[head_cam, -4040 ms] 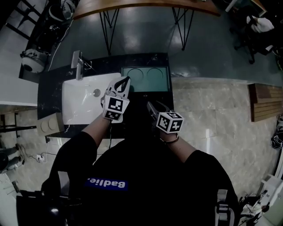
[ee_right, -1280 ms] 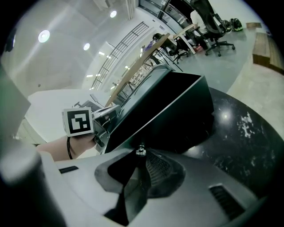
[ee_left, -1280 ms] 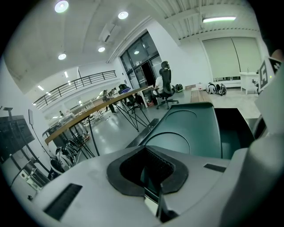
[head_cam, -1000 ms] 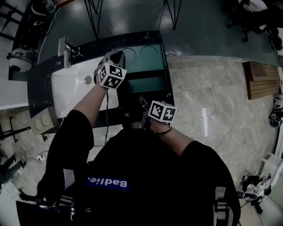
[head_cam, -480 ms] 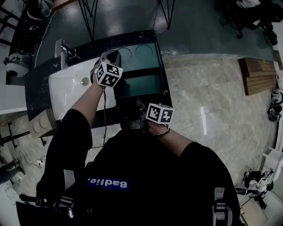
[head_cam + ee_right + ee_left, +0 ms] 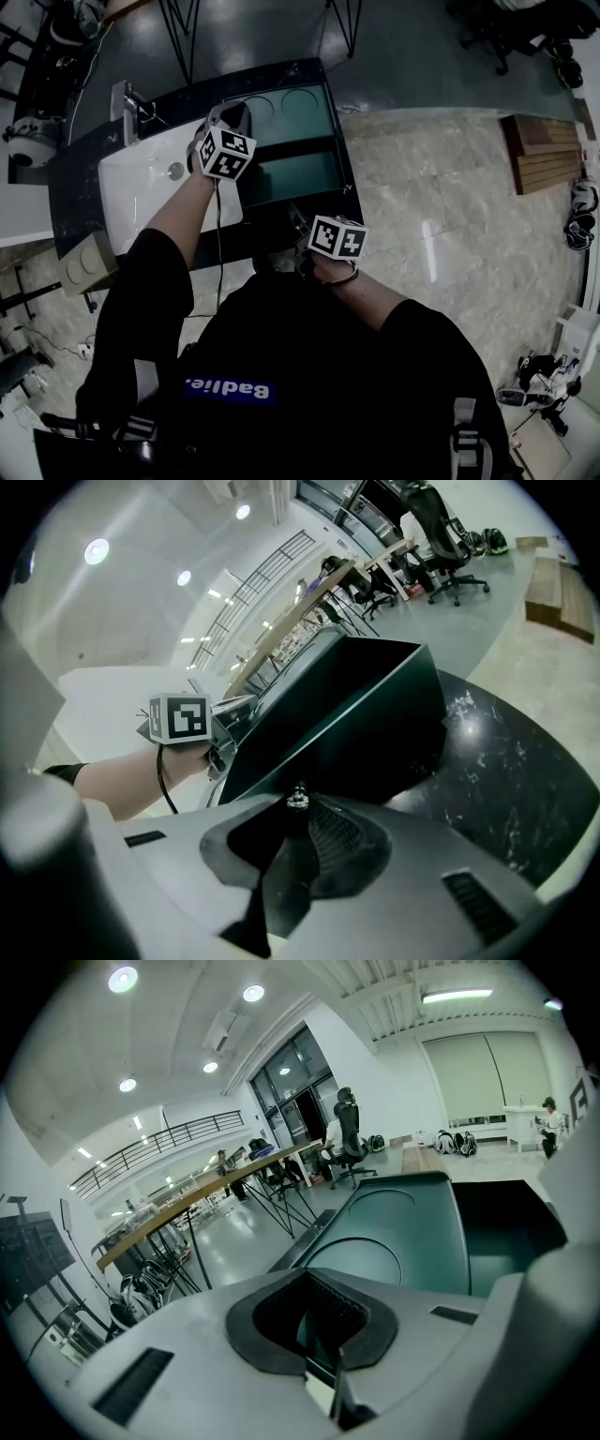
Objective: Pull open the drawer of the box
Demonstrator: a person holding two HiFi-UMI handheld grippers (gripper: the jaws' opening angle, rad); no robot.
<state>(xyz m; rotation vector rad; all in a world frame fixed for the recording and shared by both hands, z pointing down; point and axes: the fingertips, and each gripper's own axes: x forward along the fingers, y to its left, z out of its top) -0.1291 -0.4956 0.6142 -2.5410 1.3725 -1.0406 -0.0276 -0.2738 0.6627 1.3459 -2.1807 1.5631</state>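
A dark green box (image 6: 292, 110) with two circles on its lid stands on a black counter (image 6: 71, 192). Its drawer (image 6: 292, 177) is pulled out toward me, dark inside. My right gripper (image 6: 296, 219) is shut on the drawer's small metal knob (image 6: 298, 799), which sits between the jaws at the drawer front (image 6: 342, 728). My left gripper (image 6: 233, 116) rests at the box's left edge, jaws closed together over the lid (image 6: 403, 1241). From the left gripper (image 6: 323, 1358) view, the open drawer (image 6: 502, 1222) shows at the right. The right gripper view shows the left gripper (image 6: 221, 726) beside the box.
A white sink (image 6: 141, 192) with a faucet (image 6: 126, 99) lies left of the box on the same counter. Marble floor (image 6: 441, 206) stretches to the right, with a wooden bench (image 6: 547, 150) beyond. Table legs (image 6: 178, 33) stand behind the counter.
Four seconds ago the drawer was shut and both grippers hung before the box. Now the right gripper holds the knob and the drawer stands pulled out, slightly further than a second ago.
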